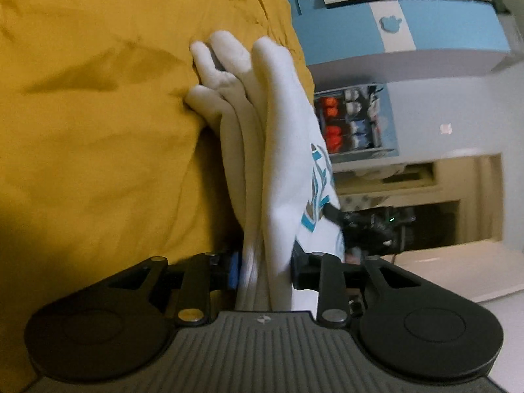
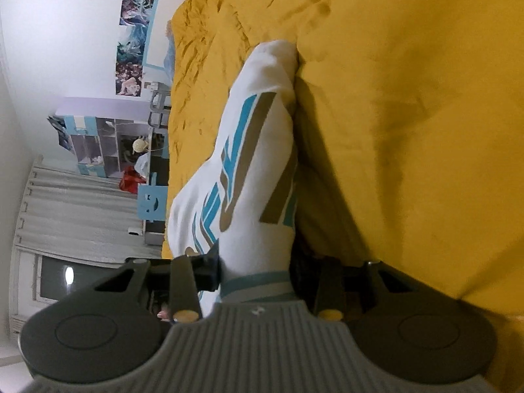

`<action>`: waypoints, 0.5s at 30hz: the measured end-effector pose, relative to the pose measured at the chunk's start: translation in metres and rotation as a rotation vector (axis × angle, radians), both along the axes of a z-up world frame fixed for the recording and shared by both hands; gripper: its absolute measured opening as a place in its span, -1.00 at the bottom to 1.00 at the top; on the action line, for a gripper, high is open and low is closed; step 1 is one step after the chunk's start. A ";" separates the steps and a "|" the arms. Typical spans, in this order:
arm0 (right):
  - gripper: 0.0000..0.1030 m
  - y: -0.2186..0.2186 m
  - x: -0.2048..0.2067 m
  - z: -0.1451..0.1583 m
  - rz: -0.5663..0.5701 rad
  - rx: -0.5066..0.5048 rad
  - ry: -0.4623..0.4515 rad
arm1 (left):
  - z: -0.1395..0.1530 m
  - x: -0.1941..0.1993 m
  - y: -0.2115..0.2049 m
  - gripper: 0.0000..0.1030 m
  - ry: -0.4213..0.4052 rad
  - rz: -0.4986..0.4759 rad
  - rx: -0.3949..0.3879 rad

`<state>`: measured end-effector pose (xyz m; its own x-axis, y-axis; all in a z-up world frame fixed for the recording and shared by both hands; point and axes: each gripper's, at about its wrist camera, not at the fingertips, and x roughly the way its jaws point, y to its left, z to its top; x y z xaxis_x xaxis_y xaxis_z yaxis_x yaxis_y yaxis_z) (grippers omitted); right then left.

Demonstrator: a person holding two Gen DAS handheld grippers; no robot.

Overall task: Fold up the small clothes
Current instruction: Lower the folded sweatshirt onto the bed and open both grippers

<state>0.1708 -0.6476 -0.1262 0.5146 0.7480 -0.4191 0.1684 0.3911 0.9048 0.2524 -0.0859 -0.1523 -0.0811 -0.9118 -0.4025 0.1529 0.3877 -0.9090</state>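
Both tools grip the shirt (image 1: 281,137), left tool (image 1: 265,271) and right tool (image 2: 255,275) each half-closed on folds. Its long axis runs straight ahead onto the yellow bed (image 1: 98,131).

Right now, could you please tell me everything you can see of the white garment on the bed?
The white garment looks like soft knit cloth, printed with teal and tan stripes, with a teal-banded edge. It is gathered into several folds and stretched across the yellow bedspread, its far end resting on it. The left claw and the right claw each have cloth between their jaws.
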 end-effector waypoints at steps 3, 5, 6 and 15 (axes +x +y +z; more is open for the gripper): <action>-0.24 0.000 -0.008 0.008 -0.019 -0.026 0.012 | 0.014 -0.004 0.014 -0.13 -0.059 -0.003 0.063; -0.18 0.006 -0.015 0.020 -0.043 -0.046 0.019 | 0.021 -0.010 0.016 -0.11 -0.101 -0.014 0.106; -0.11 0.013 -0.017 0.025 -0.056 -0.062 0.025 | 0.025 -0.014 0.020 -0.10 -0.125 -0.022 0.130; 0.09 0.012 -0.070 0.074 -0.164 -0.360 0.032 | 0.089 -0.038 0.070 -0.09 -0.379 0.115 0.461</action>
